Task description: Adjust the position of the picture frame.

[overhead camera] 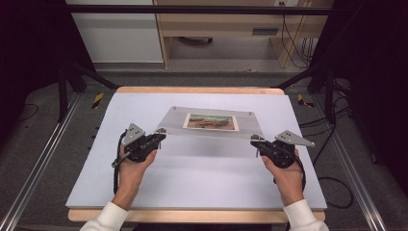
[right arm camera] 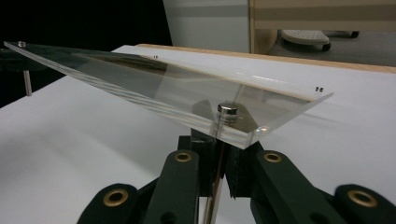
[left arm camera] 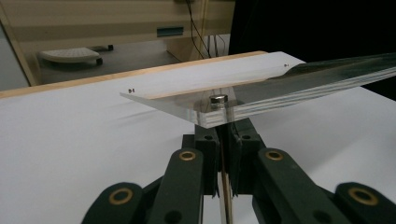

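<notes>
A clear acrylic panel (overhead camera: 177, 120) with a landscape photo (overhead camera: 211, 121) inside hangs tilted over the white table top (overhead camera: 192, 178), its near edge raised. Slim metal standoff pins stand at its corners. My left gripper (overhead camera: 161, 136) is at the near left corner, shut on the pin (left arm camera: 225, 186) under its round cap (left arm camera: 218, 99). My right gripper (overhead camera: 254, 141) is at the near right corner, shut on that corner's pin (right arm camera: 215, 186) below its cap (right arm camera: 227, 110). In the gripper views the panel (left arm camera: 280, 86) (right arm camera: 154, 84) slopes away above the black jaws (left arm camera: 224, 135) (right arm camera: 219, 140).
The white top lies on a wooden board (overhead camera: 197, 90). Metal rails (overhead camera: 43, 159) run along both sides of the table, and cables (overhead camera: 332, 139) trail on the floor at the right. Wooden furniture (overhead camera: 216, 24) stands beyond the far edge.
</notes>
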The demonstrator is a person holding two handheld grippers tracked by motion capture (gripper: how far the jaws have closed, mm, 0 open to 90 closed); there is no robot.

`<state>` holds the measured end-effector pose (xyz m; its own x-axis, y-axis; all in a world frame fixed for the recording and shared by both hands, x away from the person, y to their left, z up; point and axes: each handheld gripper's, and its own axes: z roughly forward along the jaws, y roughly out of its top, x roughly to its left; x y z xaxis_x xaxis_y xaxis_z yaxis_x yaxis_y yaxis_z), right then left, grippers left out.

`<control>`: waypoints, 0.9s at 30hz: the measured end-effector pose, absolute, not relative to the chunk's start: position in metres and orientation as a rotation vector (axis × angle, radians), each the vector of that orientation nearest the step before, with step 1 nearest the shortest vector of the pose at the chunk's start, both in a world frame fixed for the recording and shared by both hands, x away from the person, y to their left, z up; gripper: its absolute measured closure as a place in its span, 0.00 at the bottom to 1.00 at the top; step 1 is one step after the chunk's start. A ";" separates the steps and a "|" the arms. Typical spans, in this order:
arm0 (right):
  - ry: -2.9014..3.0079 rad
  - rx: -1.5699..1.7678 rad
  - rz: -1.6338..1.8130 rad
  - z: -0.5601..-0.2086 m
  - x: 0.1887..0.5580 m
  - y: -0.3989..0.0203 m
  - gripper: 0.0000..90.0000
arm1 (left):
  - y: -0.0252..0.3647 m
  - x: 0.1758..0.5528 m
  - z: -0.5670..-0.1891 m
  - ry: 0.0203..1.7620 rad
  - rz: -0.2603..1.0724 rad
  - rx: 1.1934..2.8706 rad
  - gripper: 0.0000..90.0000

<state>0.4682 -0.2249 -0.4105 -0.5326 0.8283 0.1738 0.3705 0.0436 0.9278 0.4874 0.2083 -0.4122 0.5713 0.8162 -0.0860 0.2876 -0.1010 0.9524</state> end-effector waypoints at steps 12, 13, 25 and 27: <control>1.947 1.173 1.517 -0.410 0.477 -0.204 0.93 | 0.228 0.475 -0.412 0.960 0.613 1.654 0.92; 1.951 1.172 1.518 -0.411 0.478 -0.203 0.93 | 0.229 0.474 -0.413 0.961 0.614 1.655 0.92; 1.960 1.186 1.510 -0.417 0.479 -0.198 0.93 | 0.232 0.470 -0.420 0.971 0.627 1.670 0.91; 1.959 1.198 1.512 -0.419 0.480 -0.196 0.93 | 0.234 0.471 -0.421 0.976 0.629 1.669 0.92</control>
